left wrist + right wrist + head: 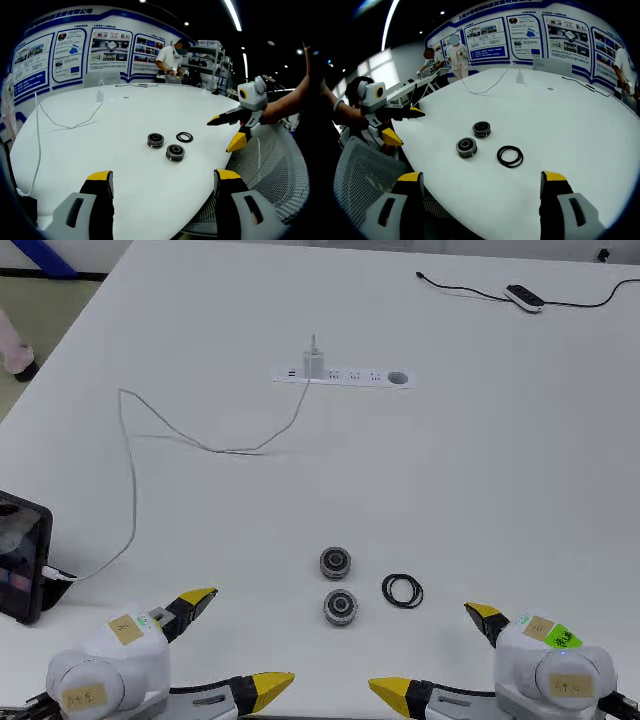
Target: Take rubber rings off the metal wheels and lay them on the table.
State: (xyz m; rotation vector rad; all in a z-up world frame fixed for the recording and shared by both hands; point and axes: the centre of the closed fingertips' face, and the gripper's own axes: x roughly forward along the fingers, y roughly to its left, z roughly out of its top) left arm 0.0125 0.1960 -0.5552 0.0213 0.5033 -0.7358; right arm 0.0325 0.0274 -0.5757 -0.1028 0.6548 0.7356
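Lying flat, thin black rubber rings [402,591] overlap beside wheels [336,562].

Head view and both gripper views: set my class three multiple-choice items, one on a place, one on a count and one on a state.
1. Where do the rubber rings lie in the head view?
A. On the table, right of the wheels
B. Stacked on top of a wheel
C. Between one gripper's jaws

2. How many metal wheels are on the table?
A. One
B. Two
C. Four

3. How do the jaws of the left gripper and the right gripper stand?
A. Both shut on a wheel
B. Left shut, right open
C. Both open, holding nothing

Answers:
1 A: the rings lie flat on the bare table, beside the wheels and apart from them.
2 B: two wheels sit close together, one nearer the person.
3 C: each gripper's yellow tips are spread wide with only table between them.
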